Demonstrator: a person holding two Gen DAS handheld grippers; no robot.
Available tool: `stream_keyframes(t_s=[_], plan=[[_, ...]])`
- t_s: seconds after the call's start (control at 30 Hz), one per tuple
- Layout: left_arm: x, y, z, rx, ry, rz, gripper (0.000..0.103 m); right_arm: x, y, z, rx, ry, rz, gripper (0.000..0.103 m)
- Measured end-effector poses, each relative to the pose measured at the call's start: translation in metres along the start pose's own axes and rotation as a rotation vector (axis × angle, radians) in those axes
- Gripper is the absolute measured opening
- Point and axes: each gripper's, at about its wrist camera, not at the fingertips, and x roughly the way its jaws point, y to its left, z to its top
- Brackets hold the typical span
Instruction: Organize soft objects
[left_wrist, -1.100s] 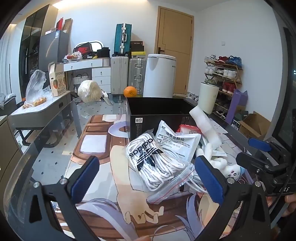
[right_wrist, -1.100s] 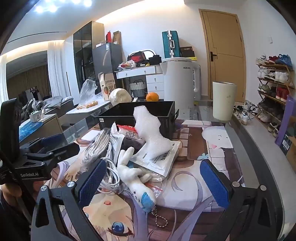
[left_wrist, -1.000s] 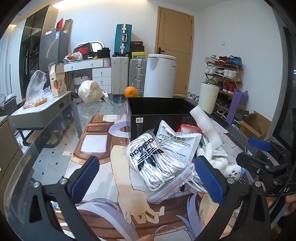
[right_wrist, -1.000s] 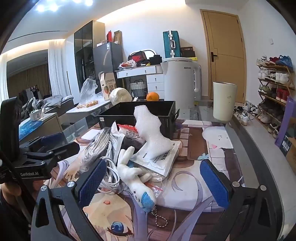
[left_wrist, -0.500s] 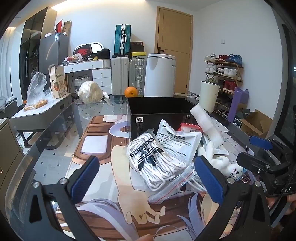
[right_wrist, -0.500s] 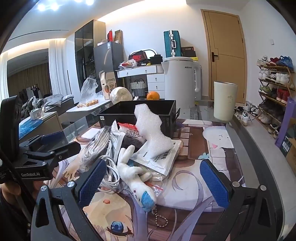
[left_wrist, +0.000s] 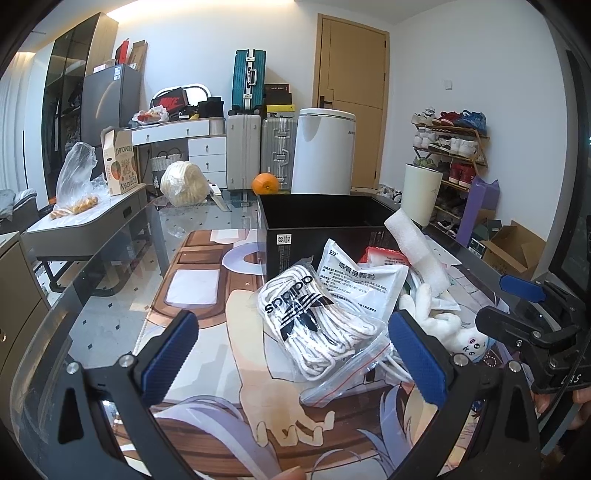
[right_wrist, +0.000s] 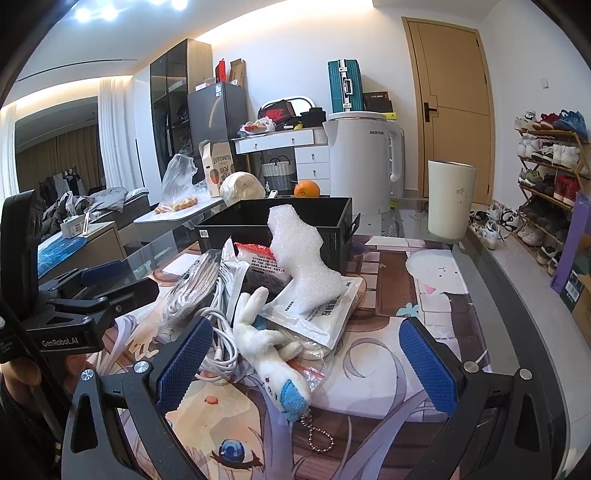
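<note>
A heap of soft things lies on the printed mat in front of an open black box (left_wrist: 325, 236) (right_wrist: 332, 221). In the left wrist view a clear zip bag of white adidas laces (left_wrist: 314, 325) lies nearest, with a white medicine pouch (left_wrist: 364, 280) behind it. A white foam piece (right_wrist: 303, 266) (left_wrist: 417, 251) leans on the pouch. A white plush toy with a blue end and a bead chain (right_wrist: 269, 354) (left_wrist: 450, 328) lies in front, beside a white cable (right_wrist: 221, 343). My left gripper (left_wrist: 295, 354) is open just short of the laces bag. My right gripper (right_wrist: 306, 363) is open, its jaws either side of the plush toy.
A red-and-white packet (right_wrist: 262, 258) lies against the box. A cream cup (right_wrist: 448, 199), an orange (right_wrist: 306, 189) and a wrapped round bundle (left_wrist: 184, 183) stand on the glass table behind. A white kettle (right_wrist: 360, 162) stands at the back. A shoe rack (right_wrist: 550, 166) is on the right.
Both grippers have edged slightly forward and stay open. The heap has not moved.
</note>
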Motion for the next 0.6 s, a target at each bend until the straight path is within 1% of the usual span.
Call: stream_keyframes(t_s=[0.6], plan=[[0.0001,0.0001,0.0001,0.006,0.001,0.006,0.103,0.0004,-0.0008,-0.0008,0.001,0.000,0.005,0.103]])
